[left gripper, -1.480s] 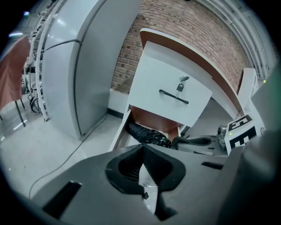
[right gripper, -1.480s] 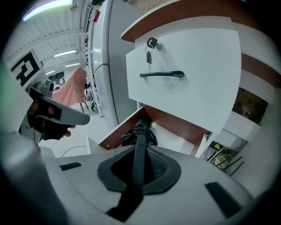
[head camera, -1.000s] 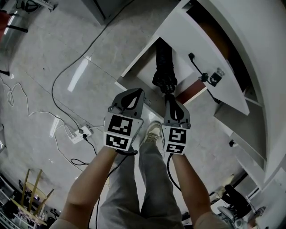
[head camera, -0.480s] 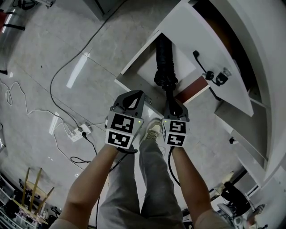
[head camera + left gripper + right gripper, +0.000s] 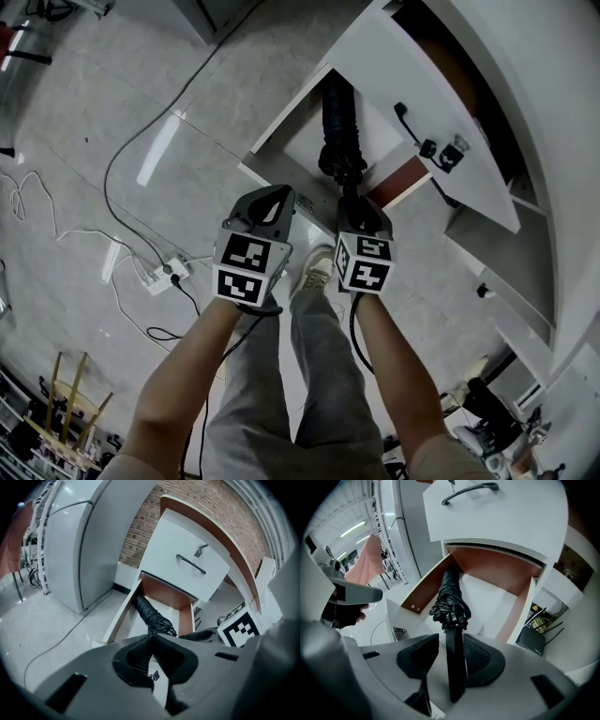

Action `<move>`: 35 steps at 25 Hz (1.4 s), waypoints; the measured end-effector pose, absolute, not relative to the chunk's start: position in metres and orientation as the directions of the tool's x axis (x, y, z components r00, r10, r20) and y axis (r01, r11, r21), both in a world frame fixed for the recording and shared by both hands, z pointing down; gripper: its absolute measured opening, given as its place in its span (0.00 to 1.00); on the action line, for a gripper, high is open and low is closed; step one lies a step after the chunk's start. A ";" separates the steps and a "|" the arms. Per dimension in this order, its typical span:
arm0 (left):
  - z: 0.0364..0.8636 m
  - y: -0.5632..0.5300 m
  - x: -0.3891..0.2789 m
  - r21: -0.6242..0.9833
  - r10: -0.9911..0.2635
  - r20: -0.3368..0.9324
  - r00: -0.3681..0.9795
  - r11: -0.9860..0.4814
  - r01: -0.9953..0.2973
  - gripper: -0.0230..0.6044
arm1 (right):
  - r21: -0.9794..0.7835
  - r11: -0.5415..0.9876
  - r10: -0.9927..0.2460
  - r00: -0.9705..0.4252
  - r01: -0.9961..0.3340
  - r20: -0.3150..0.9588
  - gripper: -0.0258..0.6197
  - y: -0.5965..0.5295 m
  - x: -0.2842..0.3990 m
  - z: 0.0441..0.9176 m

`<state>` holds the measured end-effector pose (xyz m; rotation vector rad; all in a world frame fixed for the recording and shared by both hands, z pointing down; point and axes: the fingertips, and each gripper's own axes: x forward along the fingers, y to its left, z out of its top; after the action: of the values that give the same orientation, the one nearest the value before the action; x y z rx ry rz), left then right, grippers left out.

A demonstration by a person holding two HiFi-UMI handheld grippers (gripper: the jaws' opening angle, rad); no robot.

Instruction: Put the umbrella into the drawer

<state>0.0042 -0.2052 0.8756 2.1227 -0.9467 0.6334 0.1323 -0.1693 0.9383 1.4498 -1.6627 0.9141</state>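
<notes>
A folded black umbrella [image 5: 337, 122] lies lengthwise in the open bottom drawer [image 5: 281, 122], its handle end sticking out over the front edge. My right gripper [image 5: 352, 192] is at that handle. In the right gripper view the umbrella [image 5: 451, 597] runs from the drawer [image 5: 426, 590] to the right gripper [image 5: 450, 653]. Its jaws have just been opening, and the handle rests against one pad with a gap at the other. My left gripper [image 5: 279, 195] hovers beside it, shut and empty. The left gripper view shows the left gripper [image 5: 150, 644], the umbrella [image 5: 152, 616] and the drawer [image 5: 122, 616].
Above the open drawer is a white drawer front with a black handle [image 5: 412, 131]. A power strip [image 5: 164, 278] and cables lie on the floor at left. The person's shoe [image 5: 319, 272] is below the grippers. A router [image 5: 534, 639] sits right of the drawer.
The right gripper's jaws have spread apart from the umbrella handle. The umbrella has settled a little lower into the drawer. The left gripper has barely shifted.
</notes>
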 end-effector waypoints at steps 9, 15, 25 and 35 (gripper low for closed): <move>0.803 -0.220 0.003 0.369 -0.473 0.633 0.613 -0.513 -0.775 0.05 | -0.050 0.088 -0.543 -0.090 -0.995 0.835 0.24 -0.196 0.134 0.862; 0.741 -0.229 -0.006 0.317 -0.493 0.625 0.605 -0.548 -0.774 0.05 | -0.032 0.099 -0.648 -0.089 -0.995 0.757 0.13 -0.220 0.133 0.765; 0.581 -0.244 -0.012 0.290 -0.567 0.553 0.610 -0.555 -0.779 0.05 | -0.029 0.152 -0.771 -0.137 -0.988 0.622 0.08 -0.231 0.118 0.588; 0.426 -0.239 -0.014 0.211 -0.628 0.471 0.619 -0.601 -0.771 0.05 | -0.053 0.194 -0.868 -0.196 -0.980 0.457 0.07 -0.227 0.111 0.403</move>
<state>-0.0142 -0.2393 0.4261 2.4506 -1.1141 0.4958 0.1110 -0.2275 0.4027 1.7431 -2.1489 0.4820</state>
